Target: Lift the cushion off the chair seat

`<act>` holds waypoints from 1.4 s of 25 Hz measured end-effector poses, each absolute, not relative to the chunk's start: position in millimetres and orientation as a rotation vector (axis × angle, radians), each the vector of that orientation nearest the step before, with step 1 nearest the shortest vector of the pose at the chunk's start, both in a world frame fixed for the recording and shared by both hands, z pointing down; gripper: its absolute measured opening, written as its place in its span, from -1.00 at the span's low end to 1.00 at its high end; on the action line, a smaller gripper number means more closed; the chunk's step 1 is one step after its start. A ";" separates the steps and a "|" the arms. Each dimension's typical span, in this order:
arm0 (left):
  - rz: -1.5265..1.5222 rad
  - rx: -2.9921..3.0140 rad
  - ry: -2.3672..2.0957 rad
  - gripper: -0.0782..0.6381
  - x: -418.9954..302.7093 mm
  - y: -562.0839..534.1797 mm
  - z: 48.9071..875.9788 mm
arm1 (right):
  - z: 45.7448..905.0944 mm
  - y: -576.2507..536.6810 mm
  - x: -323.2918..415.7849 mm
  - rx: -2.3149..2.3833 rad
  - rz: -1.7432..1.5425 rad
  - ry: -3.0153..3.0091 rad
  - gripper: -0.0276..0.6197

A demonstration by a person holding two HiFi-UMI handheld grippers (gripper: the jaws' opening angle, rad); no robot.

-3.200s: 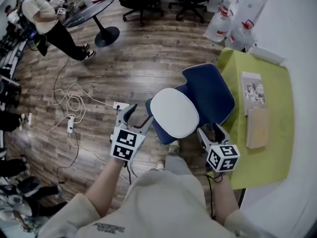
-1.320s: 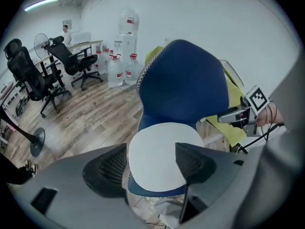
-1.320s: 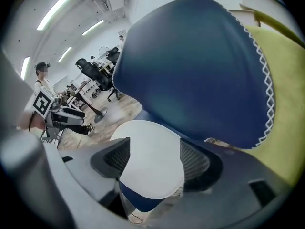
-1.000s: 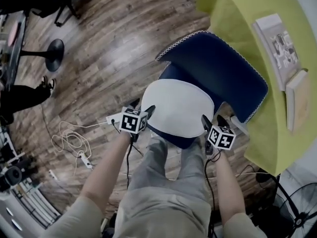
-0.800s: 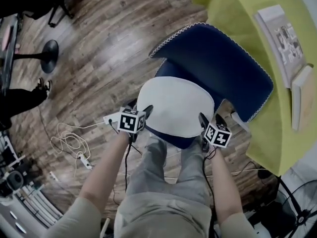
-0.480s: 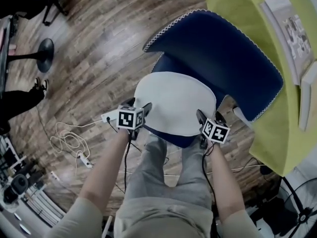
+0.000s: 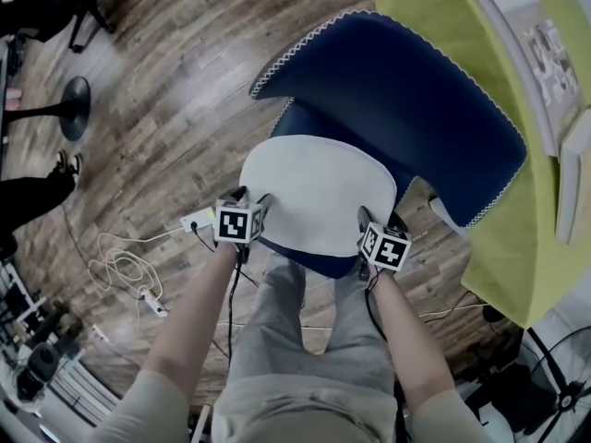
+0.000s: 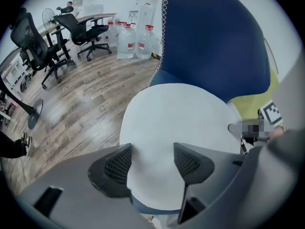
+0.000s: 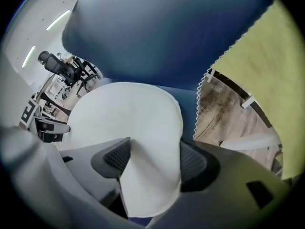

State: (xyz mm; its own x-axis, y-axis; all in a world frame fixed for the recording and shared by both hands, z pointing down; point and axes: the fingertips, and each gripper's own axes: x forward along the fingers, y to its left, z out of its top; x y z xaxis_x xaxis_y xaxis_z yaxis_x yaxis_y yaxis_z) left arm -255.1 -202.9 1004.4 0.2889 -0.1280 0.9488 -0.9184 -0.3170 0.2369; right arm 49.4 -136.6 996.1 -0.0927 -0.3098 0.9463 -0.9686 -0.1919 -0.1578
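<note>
A white oval cushion lies flat on the seat of a blue chair. Its near edge reaches almost to the seat's front rim, where a strip of blue shows beneath it.

The person stands at the front of the chair with a tool at each near corner of the cushion, both pointing steeply down. The left tool is at the cushion's left front edge. Its own view shows the white padding filling the gap between the jaws and meeting both pads. The right tool is at the right front edge, where the cushion's corner runs up between the jaws and touches both pads. The jaws of both tools have just been closing and stand fairly wide, held apart by the thick padding they grip.

Behind and to the right of the chair stands a desk under a yellow-green cloth, with a couple of books on it. White cables trail across the wooden floor on the left.
</note>
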 end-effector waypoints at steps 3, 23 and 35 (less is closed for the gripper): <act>1.133 1.657 -1.024 -0.21 -265.4 -204.6 1000.9 | 986.9 -134.0 49.7 1.566 1.230 -1.411 -0.38; 0.994 1.676 -1.070 -0.71 -286.2 -194.4 872.1 | 843.3 -149.0 28.9 1.462 1.144 -1.689 -0.71; 0.724 1.807 -1.258 -0.71 -303.0 -222.5 684.1 | 649.6 -192.4 7.8 1.514 0.820 -1.981 -0.71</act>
State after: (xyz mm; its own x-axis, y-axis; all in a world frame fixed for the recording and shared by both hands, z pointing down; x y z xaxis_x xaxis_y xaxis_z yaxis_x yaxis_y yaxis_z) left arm -303.0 -222.5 684.1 0.3414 -0.4817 0.8071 -0.9399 -0.1846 0.2873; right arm 7.8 -192.4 649.6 -0.2472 -0.6596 0.7098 -0.9683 0.1951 -0.1559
